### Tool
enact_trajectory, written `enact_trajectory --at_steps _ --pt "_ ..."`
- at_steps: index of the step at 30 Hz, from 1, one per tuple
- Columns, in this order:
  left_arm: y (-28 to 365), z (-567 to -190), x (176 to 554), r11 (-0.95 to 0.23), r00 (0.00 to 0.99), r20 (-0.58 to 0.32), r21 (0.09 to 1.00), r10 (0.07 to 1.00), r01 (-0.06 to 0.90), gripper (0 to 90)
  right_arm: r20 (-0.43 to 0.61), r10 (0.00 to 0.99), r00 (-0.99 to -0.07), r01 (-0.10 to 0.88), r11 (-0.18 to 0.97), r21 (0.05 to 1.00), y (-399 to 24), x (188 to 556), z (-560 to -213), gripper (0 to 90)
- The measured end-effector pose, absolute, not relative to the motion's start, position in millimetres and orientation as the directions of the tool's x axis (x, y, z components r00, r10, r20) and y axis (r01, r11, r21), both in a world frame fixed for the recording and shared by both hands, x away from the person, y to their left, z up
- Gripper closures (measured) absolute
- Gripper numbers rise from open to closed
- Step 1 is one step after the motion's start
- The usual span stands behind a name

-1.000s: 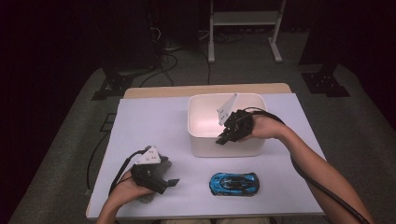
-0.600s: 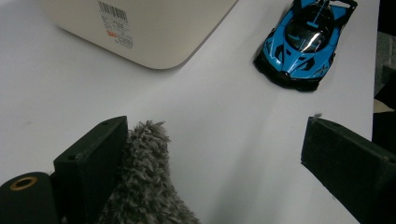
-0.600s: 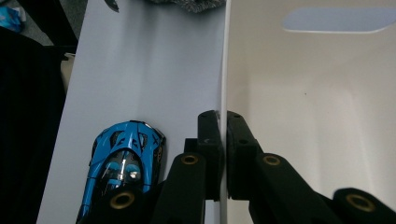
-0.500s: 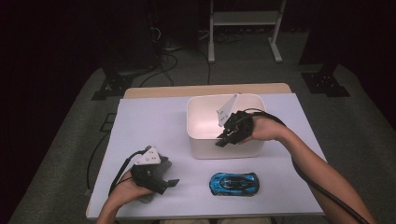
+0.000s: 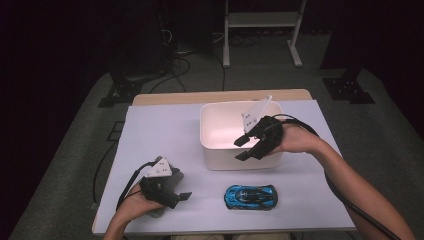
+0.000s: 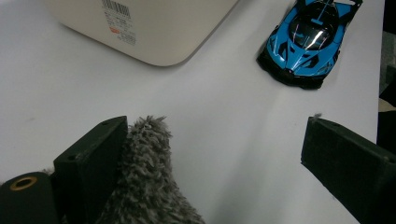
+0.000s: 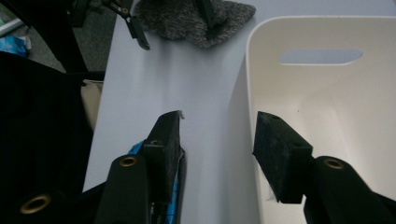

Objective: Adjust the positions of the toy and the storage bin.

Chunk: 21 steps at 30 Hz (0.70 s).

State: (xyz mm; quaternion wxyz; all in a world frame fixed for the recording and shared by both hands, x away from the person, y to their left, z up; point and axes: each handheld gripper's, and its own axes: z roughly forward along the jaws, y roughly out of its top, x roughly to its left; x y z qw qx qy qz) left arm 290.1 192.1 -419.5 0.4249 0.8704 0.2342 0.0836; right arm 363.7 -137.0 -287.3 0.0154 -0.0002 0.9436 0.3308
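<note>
One blue toy car [image 5: 250, 196] beside bin [image 5: 212, 150]

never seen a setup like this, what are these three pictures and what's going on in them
A person at a table holds a two-jaw gripper in each hand. One camera looks down from above; the other two ride on the grippers, looking along their black jaws. On the white table lie a white bin, a blue toy car and a grey fuzzy cloth. The left gripper is open, with the cloth against one jaw. The right gripper, at the bin's rim, has just been opening and holds nothing.
</note>
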Motion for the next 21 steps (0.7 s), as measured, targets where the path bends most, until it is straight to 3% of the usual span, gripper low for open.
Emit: enact_trajectory --at_steps 7,21 --pt "192.9 -420.8 290.2 -0.536 0.873 -0.046 0.773 0.486 0.339 7.6 -0.009 0.013 -1.000 0.004 0.740 0.673 -149.8 342.3 -283.6 42.0" --pt "197.5 -418.2 289.4 -0.532 0.868 -0.036 0.777 0.495 0.336 7.6 0.016 0.004 -1.000 0.014 0.740 0.673 -155.0 313.4 -308.0 31.0"
